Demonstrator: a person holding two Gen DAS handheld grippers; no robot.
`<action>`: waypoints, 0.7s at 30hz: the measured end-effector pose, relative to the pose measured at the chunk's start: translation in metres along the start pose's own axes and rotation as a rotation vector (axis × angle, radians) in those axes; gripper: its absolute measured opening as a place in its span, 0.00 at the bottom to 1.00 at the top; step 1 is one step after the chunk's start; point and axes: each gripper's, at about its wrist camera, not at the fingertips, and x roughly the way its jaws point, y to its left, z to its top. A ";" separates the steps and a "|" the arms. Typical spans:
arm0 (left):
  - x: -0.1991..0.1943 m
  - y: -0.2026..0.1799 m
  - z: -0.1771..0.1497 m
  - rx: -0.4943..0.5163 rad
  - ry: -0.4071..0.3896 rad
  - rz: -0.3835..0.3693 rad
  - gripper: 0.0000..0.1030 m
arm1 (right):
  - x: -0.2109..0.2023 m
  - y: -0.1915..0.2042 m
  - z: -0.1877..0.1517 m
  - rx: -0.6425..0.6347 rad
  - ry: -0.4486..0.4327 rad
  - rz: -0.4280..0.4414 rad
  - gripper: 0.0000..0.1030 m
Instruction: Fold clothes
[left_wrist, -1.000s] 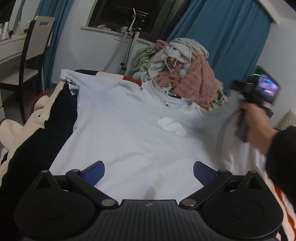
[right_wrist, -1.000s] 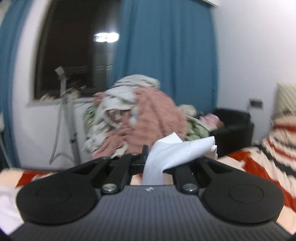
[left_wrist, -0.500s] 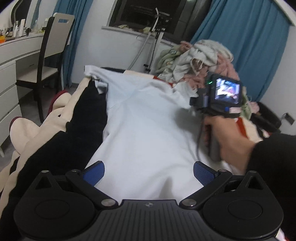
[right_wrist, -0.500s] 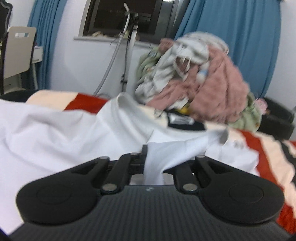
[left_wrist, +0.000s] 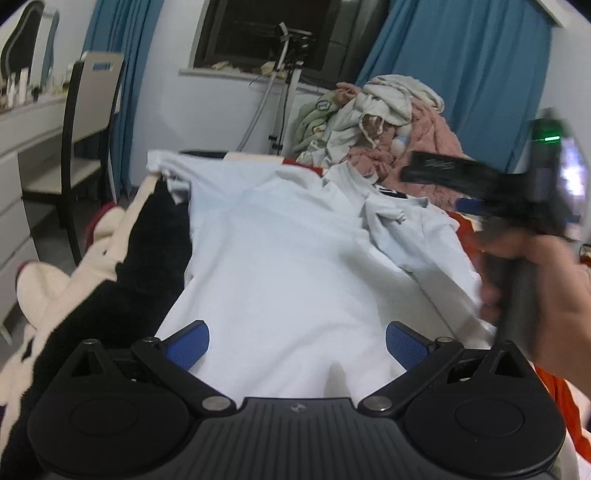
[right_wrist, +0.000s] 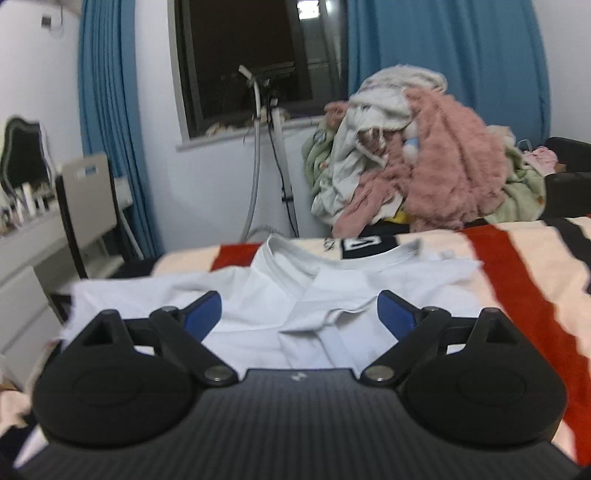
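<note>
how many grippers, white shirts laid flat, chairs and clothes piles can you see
grippers: 2 (left gripper, right gripper)
white t-shirt: 1
chair: 1
clothes pile: 1
total: 5

Smooth matt cloth shirt (left_wrist: 288, 258); fuzzy pink fleece (right_wrist: 454, 166) behind.

Dim indoor light with a cool cast falls on both views, and the dark night window (right_wrist: 255, 62) gives none. Fisheye bending curves the frame edges. Motion blur smears the person's right hand (left_wrist: 546, 295) in the left wrist view.
</note>
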 end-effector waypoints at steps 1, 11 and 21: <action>-0.006 -0.003 0.000 0.004 -0.005 -0.016 0.99 | -0.019 -0.004 0.001 0.011 -0.014 -0.002 0.90; -0.061 -0.050 -0.023 0.145 -0.063 -0.035 0.99 | -0.218 -0.047 -0.032 0.140 -0.116 -0.054 0.90; -0.076 -0.086 -0.054 0.261 -0.008 -0.067 0.98 | -0.302 -0.098 -0.056 0.216 -0.176 -0.115 0.90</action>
